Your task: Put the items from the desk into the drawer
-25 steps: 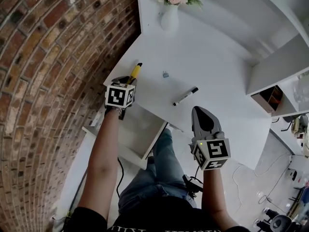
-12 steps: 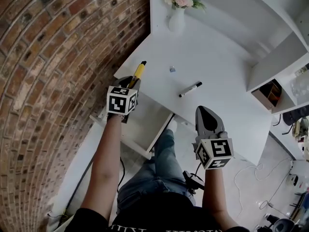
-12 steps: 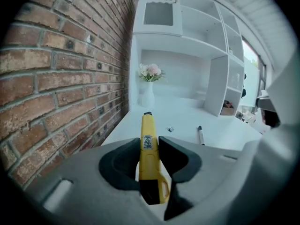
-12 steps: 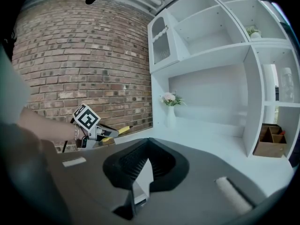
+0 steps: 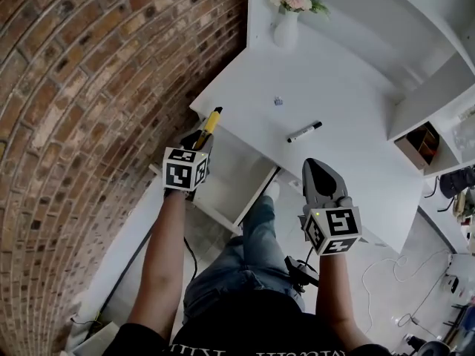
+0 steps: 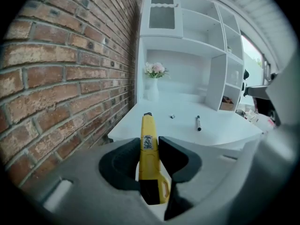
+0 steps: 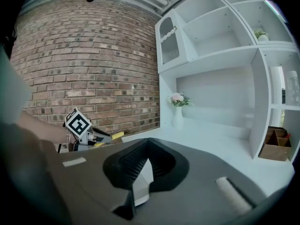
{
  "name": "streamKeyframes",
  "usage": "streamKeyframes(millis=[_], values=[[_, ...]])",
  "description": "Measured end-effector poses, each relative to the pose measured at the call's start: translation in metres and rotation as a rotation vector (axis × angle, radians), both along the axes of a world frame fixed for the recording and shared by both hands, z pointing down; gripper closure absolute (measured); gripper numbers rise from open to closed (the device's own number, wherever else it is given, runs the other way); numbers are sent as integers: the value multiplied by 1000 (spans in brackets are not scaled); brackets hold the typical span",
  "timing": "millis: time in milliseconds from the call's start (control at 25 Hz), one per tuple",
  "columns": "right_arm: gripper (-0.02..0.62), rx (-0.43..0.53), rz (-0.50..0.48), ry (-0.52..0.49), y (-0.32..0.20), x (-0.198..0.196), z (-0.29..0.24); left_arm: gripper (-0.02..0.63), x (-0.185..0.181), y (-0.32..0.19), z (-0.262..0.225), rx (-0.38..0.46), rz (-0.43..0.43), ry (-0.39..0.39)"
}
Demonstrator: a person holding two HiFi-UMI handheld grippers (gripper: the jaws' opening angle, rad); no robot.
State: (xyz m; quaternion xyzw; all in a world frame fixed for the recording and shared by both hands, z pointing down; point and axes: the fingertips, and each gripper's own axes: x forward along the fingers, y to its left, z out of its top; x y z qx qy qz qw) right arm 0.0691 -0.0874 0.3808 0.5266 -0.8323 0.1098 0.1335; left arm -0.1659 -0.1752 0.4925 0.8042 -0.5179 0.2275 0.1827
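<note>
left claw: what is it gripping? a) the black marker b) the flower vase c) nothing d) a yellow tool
d: the left claw is shut on the yellow tool, which sticks out past its tips; the black marker lies on the desk.

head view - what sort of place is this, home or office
Probably a home study corner, or a set made up as one: a white desk against a brick wall, a white shelf unit rising behind it, and a vase of flowers at the back of the desk.
</note>
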Motion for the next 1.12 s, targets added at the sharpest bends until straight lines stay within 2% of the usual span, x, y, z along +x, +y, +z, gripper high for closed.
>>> streamKeyframes(millis=[400,720,1120], values=[[589,-22,-44,19,-6,-21,12,485,-26,28,55,-134,-26,-23],[589,-67,-42,21,-20,-20,35,485,-30,20,125,-334,-48,-47],[589,-103,-54,44,-48,-23,59,485,-37,-7,203,-509,-55,-89]])
